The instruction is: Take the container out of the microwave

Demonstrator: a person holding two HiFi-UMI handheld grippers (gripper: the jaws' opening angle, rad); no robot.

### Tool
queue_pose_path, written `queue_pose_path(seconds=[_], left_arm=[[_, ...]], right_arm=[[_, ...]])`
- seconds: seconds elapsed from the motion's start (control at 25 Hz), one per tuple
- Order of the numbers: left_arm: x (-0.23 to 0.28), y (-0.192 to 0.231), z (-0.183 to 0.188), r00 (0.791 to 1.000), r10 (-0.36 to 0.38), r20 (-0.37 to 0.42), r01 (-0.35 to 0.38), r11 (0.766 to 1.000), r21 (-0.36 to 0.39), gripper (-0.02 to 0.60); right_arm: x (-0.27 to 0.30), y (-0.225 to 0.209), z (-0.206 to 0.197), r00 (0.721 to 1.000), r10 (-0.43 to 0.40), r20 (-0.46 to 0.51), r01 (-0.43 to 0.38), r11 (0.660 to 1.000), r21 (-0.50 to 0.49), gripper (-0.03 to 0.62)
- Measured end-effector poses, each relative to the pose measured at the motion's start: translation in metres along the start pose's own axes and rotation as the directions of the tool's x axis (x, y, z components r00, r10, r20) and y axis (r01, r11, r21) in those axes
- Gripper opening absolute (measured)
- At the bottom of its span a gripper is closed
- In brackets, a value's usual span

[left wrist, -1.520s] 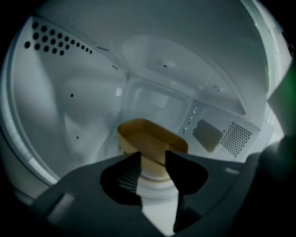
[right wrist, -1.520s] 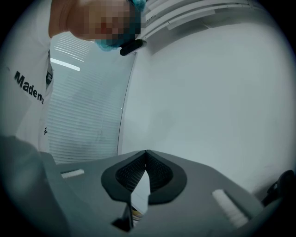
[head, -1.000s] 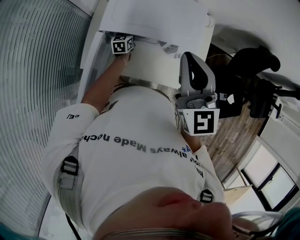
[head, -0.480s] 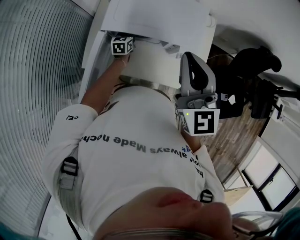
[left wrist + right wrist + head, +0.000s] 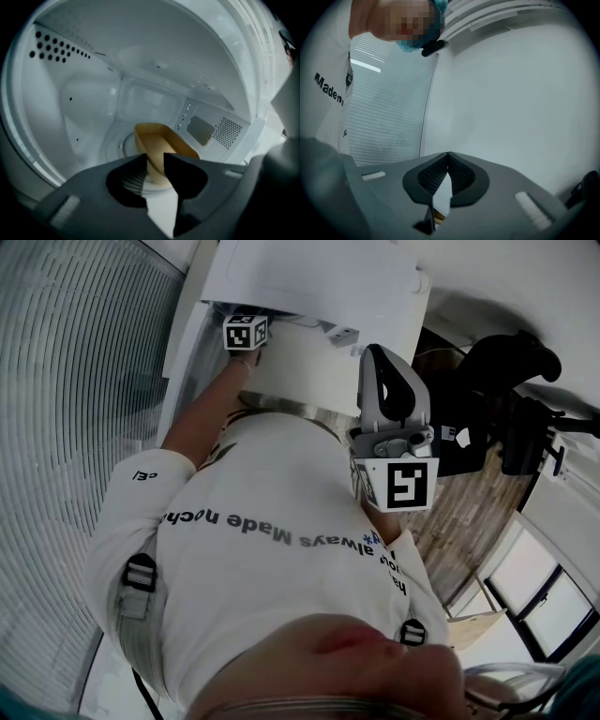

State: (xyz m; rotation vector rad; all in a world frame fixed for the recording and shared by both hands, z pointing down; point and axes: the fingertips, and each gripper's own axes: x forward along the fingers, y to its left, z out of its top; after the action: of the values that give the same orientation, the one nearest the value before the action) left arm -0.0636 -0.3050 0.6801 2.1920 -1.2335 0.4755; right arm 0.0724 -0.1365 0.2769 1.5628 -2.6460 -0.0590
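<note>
- At the left: reaching into the microwave (image 5: 70, 108) with the left gripper (image 5: 155, 159), claw spread and spreading wider, with the near wall of the tan container (image 5: 165, 140) in the gap and no pad seen pressing on it.
- In the middle of the cavity: standing upright on the round turntable (image 5: 115, 140), open-topped and apparently empty.
- Probably light and stiff, thin-walled, likely smooth and a little slippery. Best pinched over the near rim, one pad inside and one outside, then lifted level and drawn straight out.
- At the right: held outside, well apart from the oven, the right gripper (image 5: 448, 158), claw pressed together on nothing, facing a pale wall and a ribbed panel (image 5: 389, 122).
- Only in the left gripper view: cavity, container and jaw gap.
- In the head view, merely the marker cube (image 5: 246, 332) at the oven mouth, with nothing of the container. Only there, though, both grippers at once.
</note>
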Motion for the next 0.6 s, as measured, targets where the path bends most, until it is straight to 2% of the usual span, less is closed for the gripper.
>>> queue_pose_path(seconds=[0.6], left_arm=[[0.000,0.004,0.001,1.000,0.027,-0.001,-0.027,1.000,-0.011,0.057]], right_arm=[[-0.012,-0.003,0.002,1.000,-0.025,0.006,0.025,1.000,-0.001,0.002]])
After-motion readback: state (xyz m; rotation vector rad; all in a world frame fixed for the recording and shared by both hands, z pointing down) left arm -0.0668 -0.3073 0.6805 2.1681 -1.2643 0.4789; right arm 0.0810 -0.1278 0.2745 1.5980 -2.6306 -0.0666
